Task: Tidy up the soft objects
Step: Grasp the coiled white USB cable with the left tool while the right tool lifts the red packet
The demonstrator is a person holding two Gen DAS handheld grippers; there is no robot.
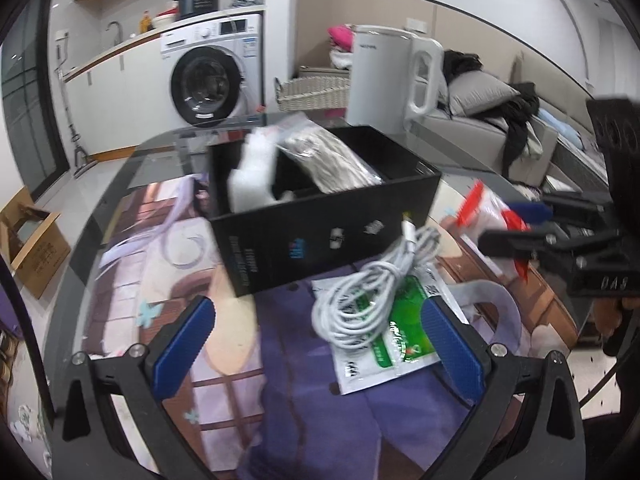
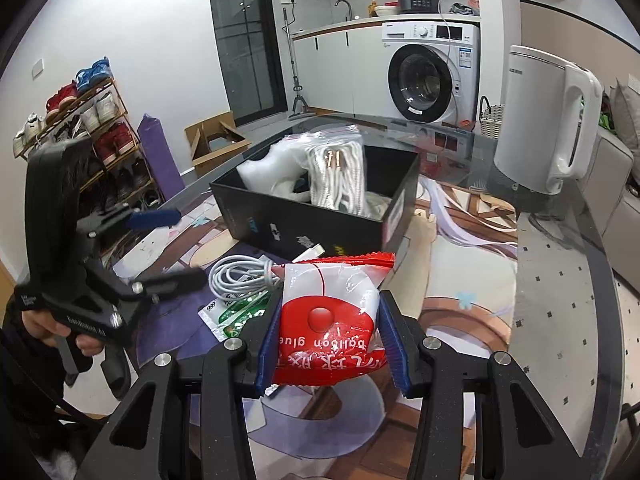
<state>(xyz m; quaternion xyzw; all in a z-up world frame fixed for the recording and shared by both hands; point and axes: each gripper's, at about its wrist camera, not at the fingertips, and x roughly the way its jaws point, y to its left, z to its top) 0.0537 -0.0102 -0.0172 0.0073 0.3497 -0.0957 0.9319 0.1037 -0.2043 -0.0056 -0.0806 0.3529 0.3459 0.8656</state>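
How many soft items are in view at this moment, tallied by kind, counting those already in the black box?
Loose cable coils: 1, white cable on the table
Bagged cord bundles: 1, clear bag in the black box
White foam pieces: 1, foam in the box
Printed packets: 2, red packet held by the right gripper, green packet under the cable
Total: 5

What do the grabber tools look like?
Both are black plastic tongs with silver screws. The left tongs and right tongs have blue ribbed rubber pads inside each finger. White lettering marks the handles, but it is too blurry to read.
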